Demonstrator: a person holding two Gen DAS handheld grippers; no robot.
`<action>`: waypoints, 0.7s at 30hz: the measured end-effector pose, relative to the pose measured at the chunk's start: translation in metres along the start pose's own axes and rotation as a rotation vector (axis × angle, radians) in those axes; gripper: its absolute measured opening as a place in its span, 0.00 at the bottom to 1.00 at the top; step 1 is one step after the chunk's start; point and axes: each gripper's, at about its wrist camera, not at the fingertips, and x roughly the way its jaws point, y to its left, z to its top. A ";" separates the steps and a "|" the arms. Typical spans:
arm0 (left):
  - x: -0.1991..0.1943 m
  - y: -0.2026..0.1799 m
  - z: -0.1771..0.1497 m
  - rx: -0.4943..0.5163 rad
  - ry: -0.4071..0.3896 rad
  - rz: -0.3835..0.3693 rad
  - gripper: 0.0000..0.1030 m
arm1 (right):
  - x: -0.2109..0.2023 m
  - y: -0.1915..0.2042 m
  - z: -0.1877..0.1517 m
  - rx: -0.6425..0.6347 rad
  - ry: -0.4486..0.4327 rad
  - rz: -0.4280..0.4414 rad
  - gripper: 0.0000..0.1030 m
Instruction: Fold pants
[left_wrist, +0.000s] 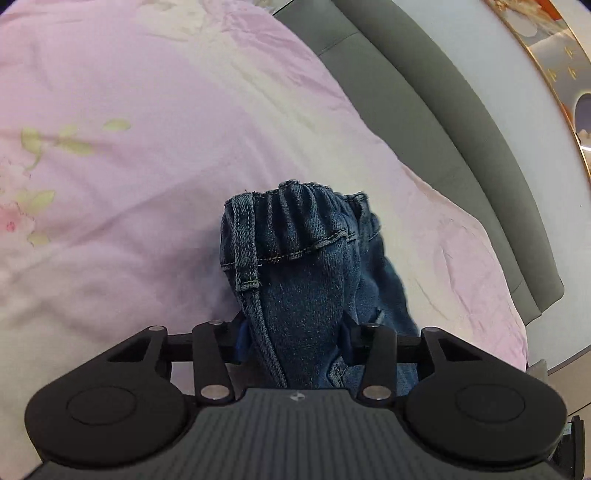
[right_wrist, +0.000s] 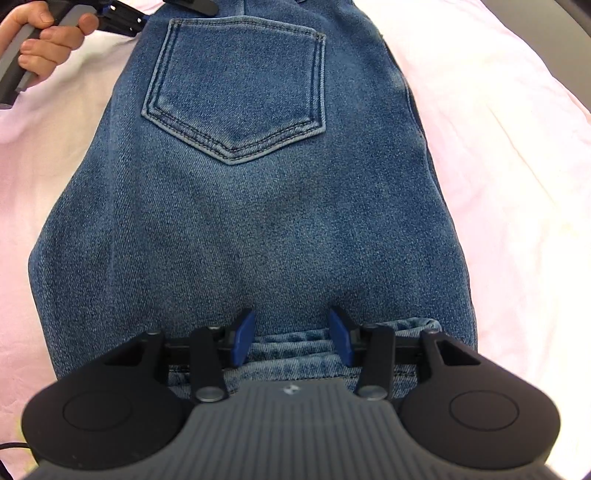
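Blue denim pants (right_wrist: 236, 206) lie on a pink bedsheet (right_wrist: 517, 184), back pocket (right_wrist: 240, 85) up. In the left wrist view my left gripper (left_wrist: 293, 343) is shut on the bunched elastic waistband (left_wrist: 295, 229), which sticks up between its fingers. In the right wrist view my right gripper (right_wrist: 291, 339) stands open over the lower part of the pants, its blue pads (right_wrist: 243, 341) on either side of a paler folded denim layer (right_wrist: 295, 350). The left gripper and the hand holding it show at the top left of that view (right_wrist: 122, 18).
The pink floral sheet (left_wrist: 129, 147) covers the bed. A grey padded headboard or bed frame (left_wrist: 443, 129) runs along the right edge, with a pale wall (left_wrist: 517, 92) and a gold-framed picture (left_wrist: 554, 55) beyond it.
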 end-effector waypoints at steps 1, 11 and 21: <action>-0.008 -0.009 0.003 0.019 -0.010 -0.021 0.44 | -0.007 -0.002 0.000 0.017 -0.012 -0.004 0.41; -0.069 -0.168 -0.016 0.376 -0.104 -0.085 0.41 | -0.087 -0.008 -0.082 0.194 -0.082 -0.128 0.49; -0.072 -0.326 -0.147 0.964 -0.088 -0.150 0.41 | -0.149 -0.007 -0.218 0.468 -0.140 -0.169 0.49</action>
